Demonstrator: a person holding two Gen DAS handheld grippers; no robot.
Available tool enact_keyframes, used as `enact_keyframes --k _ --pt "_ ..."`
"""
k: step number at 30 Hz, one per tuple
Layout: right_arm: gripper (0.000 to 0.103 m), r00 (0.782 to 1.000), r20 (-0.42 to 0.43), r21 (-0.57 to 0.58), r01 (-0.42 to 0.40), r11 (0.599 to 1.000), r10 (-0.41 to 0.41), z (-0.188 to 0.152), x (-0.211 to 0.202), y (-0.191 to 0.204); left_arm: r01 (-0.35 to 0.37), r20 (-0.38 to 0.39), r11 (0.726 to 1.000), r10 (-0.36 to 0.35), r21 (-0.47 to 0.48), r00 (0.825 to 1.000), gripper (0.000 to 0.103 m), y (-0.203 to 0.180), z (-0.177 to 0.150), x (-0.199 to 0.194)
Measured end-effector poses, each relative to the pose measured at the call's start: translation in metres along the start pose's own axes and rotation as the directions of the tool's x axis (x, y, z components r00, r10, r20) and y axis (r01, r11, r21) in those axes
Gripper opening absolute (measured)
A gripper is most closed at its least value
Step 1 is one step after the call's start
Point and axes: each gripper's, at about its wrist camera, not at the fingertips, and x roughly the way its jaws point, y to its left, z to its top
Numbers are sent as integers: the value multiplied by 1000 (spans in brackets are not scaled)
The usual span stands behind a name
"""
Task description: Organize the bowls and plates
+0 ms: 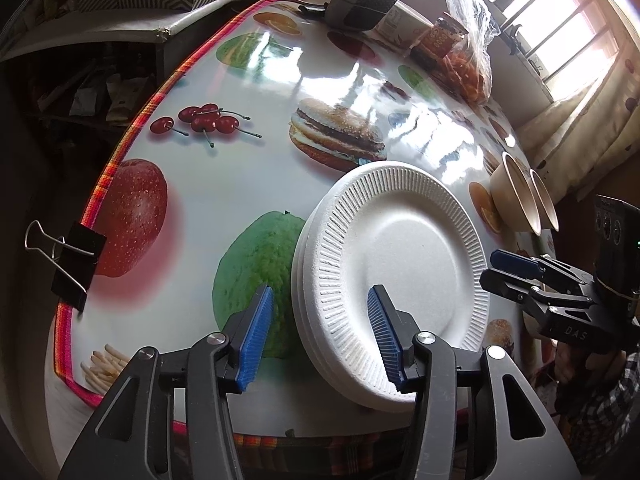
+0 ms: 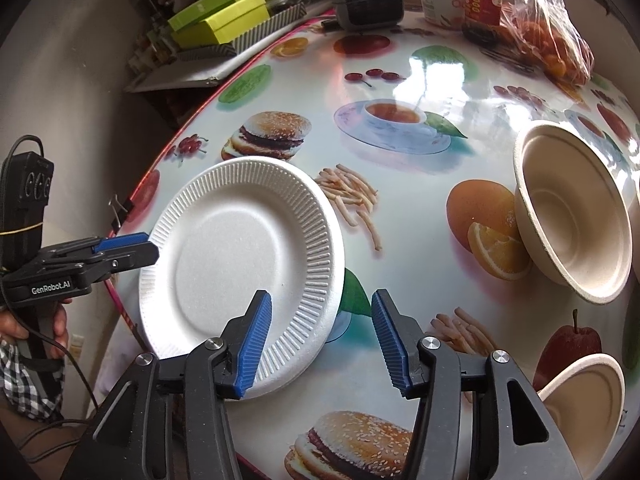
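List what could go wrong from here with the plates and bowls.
1. The white plate stack lies near the table edge; a nudge from the open left tool might push it off.
2. Its layers look slightly offset, so lifting one rim could leave plates behind.
3. The beige bowl sits tilted on its side and may roll when the open right tool reaches for it.

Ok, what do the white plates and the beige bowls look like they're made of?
White plates: probably foam, or else moulded paper; matte, finely grained, thick soft rim with pressed ribs. They lie stacked.
Beige bowls: likely moulded plant-fibre pulp; dull, unglazed tan surface with a rolled rim and stepped wall. Which fibre cannot be told from the look.
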Motion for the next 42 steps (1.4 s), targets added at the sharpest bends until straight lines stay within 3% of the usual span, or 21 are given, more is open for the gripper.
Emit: enact_keyframes --k 18,23,29,42 --pt "53 998 -47 38 -47 998 49 -4 18 -2 78 -30 996 -79 -40 996 51 4 -1 11" --pt "39 997 -50 41 -52 998 54 3 21 -2 79 -36 997 -80 -24 996 51 -2 4 15" --pt "33 997 -54 48 -44 998 47 9 24 -6 79 -36 996 -80 -30 996 51 -1 11 18" --pt "33 998 -57 75 -27 997 32 33 25 -20 70 -50 997 -71 -25 996 51 -6 37 29"
